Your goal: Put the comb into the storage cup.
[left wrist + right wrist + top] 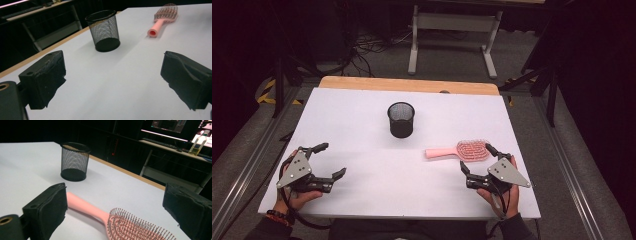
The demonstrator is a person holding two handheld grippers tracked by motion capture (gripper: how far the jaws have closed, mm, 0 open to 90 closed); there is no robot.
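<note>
Right gripper (478,160) jaws wide open, empty; pink hairbrush (458,150) just ahead between them. Left gripper (330,160) jaws wide, empty; mesh cup (401,119) well ahead.

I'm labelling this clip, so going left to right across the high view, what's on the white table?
left gripper → black mesh cup → pink hairbrush, handle first and then its bristled head → right gripper, close beside the brush head.
</note>
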